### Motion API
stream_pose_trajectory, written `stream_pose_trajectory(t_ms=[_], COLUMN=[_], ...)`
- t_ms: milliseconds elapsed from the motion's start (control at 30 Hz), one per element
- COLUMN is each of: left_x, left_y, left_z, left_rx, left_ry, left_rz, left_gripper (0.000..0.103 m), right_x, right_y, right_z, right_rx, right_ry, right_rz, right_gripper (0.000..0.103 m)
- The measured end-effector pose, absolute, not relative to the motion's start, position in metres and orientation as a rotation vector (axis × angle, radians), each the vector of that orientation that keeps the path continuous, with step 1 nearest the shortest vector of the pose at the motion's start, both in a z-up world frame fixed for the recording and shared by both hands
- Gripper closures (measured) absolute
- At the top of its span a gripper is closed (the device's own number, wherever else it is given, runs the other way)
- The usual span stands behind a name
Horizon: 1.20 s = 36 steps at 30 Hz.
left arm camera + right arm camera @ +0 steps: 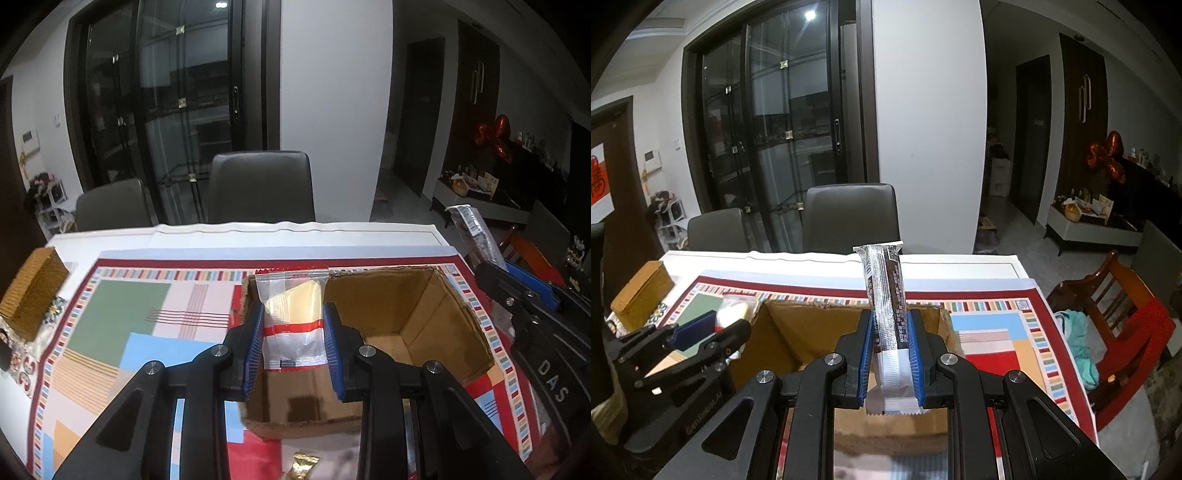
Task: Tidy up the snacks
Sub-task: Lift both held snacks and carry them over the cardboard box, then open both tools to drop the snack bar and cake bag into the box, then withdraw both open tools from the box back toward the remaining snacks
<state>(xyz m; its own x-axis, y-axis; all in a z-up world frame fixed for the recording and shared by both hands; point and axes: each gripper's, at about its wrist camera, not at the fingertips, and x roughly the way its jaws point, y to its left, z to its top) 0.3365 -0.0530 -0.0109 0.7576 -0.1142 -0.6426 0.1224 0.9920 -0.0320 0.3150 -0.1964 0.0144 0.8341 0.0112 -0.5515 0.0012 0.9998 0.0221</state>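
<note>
- Over the open cardboard box (406,325), landmark for all entries: brown corrugated card, rough torn rim, flaps gone, standing on the desk (295,230).
- Left gripper (294,345): black arms, ribbed blue pads; jaws clamped on a clear snack packet (291,310), flat, crinkled film with red band, pale yellow wedge-shaped piece inside. Packet held upright above the box's left part.
- Right gripper (891,354): same build; jaws clamped on a long snack bar (886,295), silver and dark glossy wrapper with serrated ends, standing upright over the box's near wall.
- Patterned mat (110,317): flat, printed in coloured rectangles and stripes with a red border, lying under the box.
- Woven brown box (33,295): rectangular, textured weave, well left of the cardboard box.
- Left wrist view only: a gold-wrapped sweet (304,467) on the mat just in front of the box.
- Right wrist view only: a red wooden chair (1123,325), well right of the box, with teal cloth (1078,350) on its seat.
- Both views: two grey padded chairs (849,218) behind the desk, beyond the box.
</note>
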Motion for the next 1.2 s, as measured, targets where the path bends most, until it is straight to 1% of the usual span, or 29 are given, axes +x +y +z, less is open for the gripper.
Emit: stream_pose_trajectory(t_ms=[400, 567, 600, 633, 667, 700, 733, 767, 800, 833, 900, 1067, 1200], left_x=[0.357, 0.358, 0.357, 0.356, 0.356, 0.355, 0.354, 0.354, 0.353, 0.353, 0.351, 0.345, 0.336], left_y=[-0.054, -0.056, -0.057, -0.058, -0.059, -0.058, -0.058, -0.057, -0.056, -0.055, -0.054, -0.051, -0.05], left_z=[-0.026, -0.026, -0.025, -0.024, -0.024, -0.023, -0.023, -0.022, -0.021, -0.02, -0.018, -0.012, -0.006], left_rx=[-0.002, 0.01, 0.016, 0.018, 0.019, 0.02, 0.018, 0.016, 0.015, 0.014, 0.011, 0.015, 0.025], left_ry=[0.727, 0.727, 0.727, 0.722, 0.72, 0.718, 0.713, 0.707, 0.702, 0.701, 0.698, 0.683, 0.666], left_rz=[-0.138, -0.129, -0.122, -0.123, -0.126, -0.127, -0.126, -0.123, -0.12, -0.116, -0.113, -0.095, -0.082], left_gripper=[0.071, 0.069, 0.069, 0.068, 0.065, 0.059, 0.055, 0.048, 0.045, 0.04, 0.037, 0.025, 0.022], right_x=[0.342, 0.344, 0.345, 0.345, 0.344, 0.343, 0.342, 0.341, 0.34, 0.34, 0.339, 0.331, 0.322], right_y=[-0.197, -0.199, -0.199, -0.198, -0.198, -0.198, -0.198, -0.198, -0.199, -0.2, -0.201, -0.205, -0.208], right_z=[-0.004, -0.011, -0.011, -0.011, -0.011, -0.01, -0.009, -0.008, -0.007, -0.007, -0.006, -0.005, -0.002], right_rx=[0.049, 0.049, 0.047, 0.042, 0.038, 0.031, 0.027, 0.026, 0.025, 0.025, 0.033, 0.044, 0.052], right_ry=[0.644, 0.657, 0.653, 0.644, 0.636, 0.621, 0.611, 0.604, 0.601, 0.601, 0.599, 0.596, 0.59], right_rz=[0.012, 0.015, 0.014, 0.014, 0.011, -0.002, -0.012, -0.014, -0.018, -0.024, -0.028, -0.032, -0.032], right_gripper=[0.083, 0.082, 0.08, 0.067, 0.051, 0.045, 0.04, 0.038, 0.037, 0.034, 0.034, 0.034, 0.034])
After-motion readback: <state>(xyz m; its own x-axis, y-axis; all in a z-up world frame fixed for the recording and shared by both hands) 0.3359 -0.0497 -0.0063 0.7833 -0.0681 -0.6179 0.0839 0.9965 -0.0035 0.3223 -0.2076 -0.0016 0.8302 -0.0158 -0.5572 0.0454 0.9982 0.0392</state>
